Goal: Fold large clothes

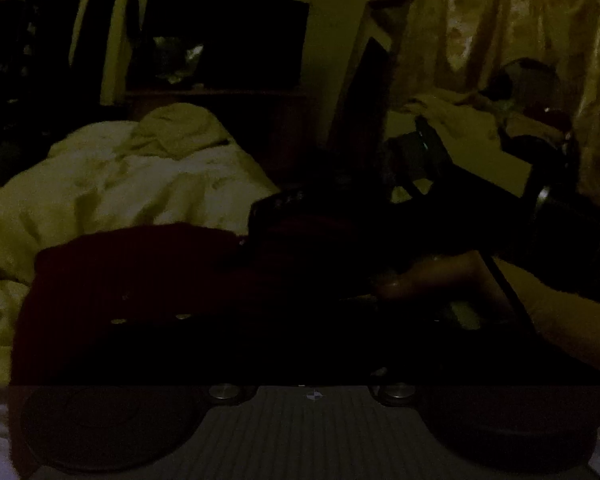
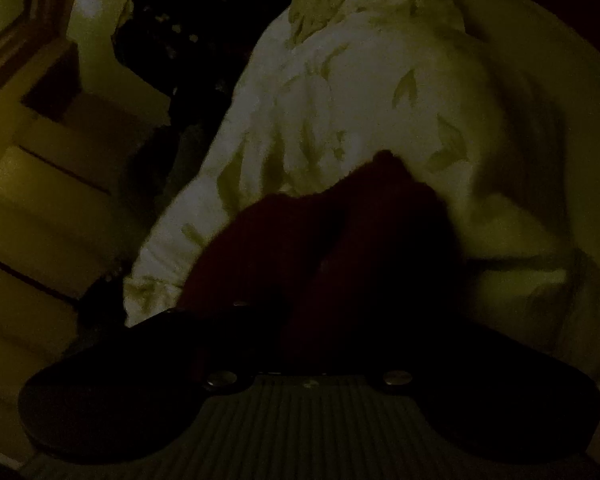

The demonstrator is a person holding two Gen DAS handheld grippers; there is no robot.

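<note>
Two grippers work over one dark red garment [image 1: 140, 272] on the pale bedding [image 1: 112, 176]. Ahead of the left gripper [image 1: 300, 320] the cloth lies flat, its jaws seemingly spread wide and released, though the gloom hides the fingertips. The right gripper [image 2: 300, 280] has cloth bunched just before it; whether it grasps I cannot tell.

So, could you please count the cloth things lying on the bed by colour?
Dark red cloth, a bunched garment: 1
White cloth, a rumpled leaf-patterned cover: 1
Pale cloth, a crumpled pillow: 1
Total: 3
</note>
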